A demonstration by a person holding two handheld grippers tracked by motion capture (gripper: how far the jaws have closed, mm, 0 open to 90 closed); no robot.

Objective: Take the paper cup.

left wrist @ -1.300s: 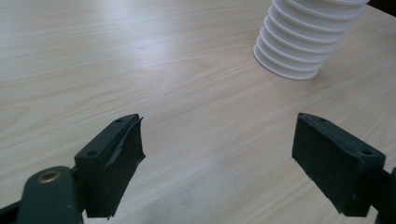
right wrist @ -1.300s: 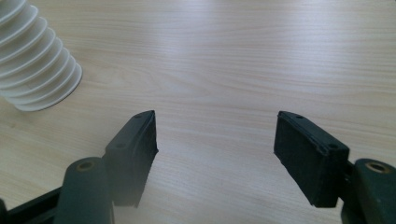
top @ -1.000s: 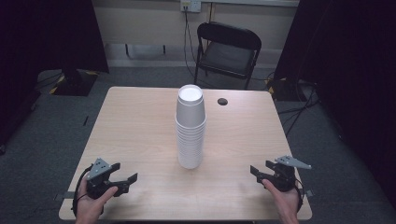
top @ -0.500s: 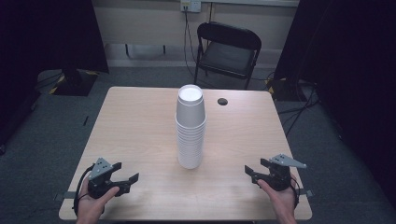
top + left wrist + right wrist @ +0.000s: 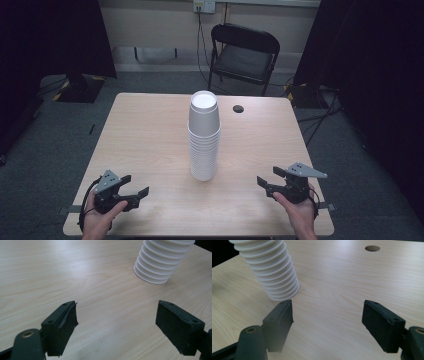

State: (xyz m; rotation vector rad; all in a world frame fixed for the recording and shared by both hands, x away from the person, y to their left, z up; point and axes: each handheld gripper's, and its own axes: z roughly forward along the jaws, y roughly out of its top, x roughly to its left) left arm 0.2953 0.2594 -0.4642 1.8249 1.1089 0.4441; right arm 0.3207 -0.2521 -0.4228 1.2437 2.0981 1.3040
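**Right gripper edged toward the cups**

Since 1.0 s earlier, the right gripper (image 5: 272, 181) had slid inward; the left gripper (image 5: 134, 191) stayed put. On the bench (image 5: 145, 140), the cup stack (image 5: 204, 137) stood upright at centre, between both. Both jaws gaped wide, empty. Light, crushable, tippy: best gripped gently at 1 upper rim.

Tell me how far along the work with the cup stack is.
Nothing looks done: the cup stack stands upside down and whole mid-table, with no cup set apart. Nothing is in hand: the left gripper and right gripper are open near the front edge, apart from the stack. Reaching it and any handling of cups are left.
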